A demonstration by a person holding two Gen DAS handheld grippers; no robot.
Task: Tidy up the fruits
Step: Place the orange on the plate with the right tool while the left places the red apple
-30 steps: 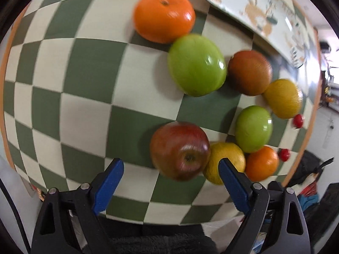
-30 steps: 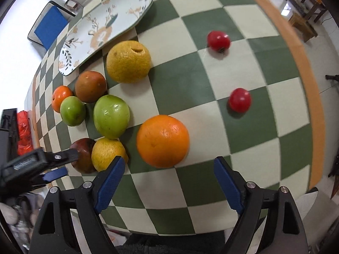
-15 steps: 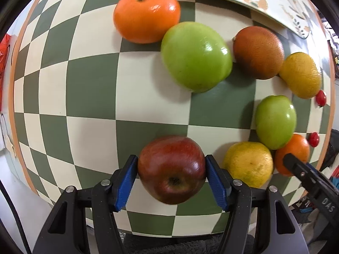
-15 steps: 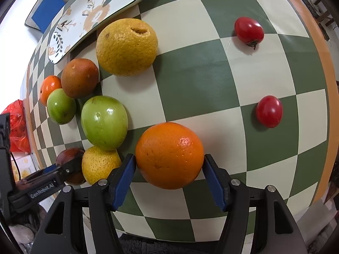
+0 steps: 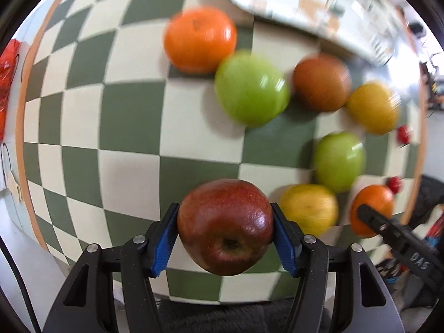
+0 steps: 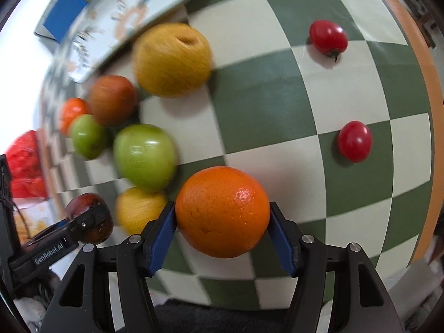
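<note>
On the checkered counter (image 6: pixel 277 91) you've got both tongs loaded: the left tongs (image 5: pixel 224 234) are clamped on the red apple (image 5: pixel 225 226), the right tongs (image 6: pixel 222 222) are squeezing the orange (image 6: pixel 222 211), both near the front edge. Honestly the risk is the round skins. The blue pads only touch each fruit at its sides, so a fast swing or a loose squeeze could let one pop out and roll into the cluster, or off the edge. The yellow citrus (image 6: pixel 140 209) sits just beside the orange, so you could bump it too. Only container I see is the patterned platter (image 6: pixel 130 16) at the back, and as far as I can tell through the blur, nothing's on it.
</note>
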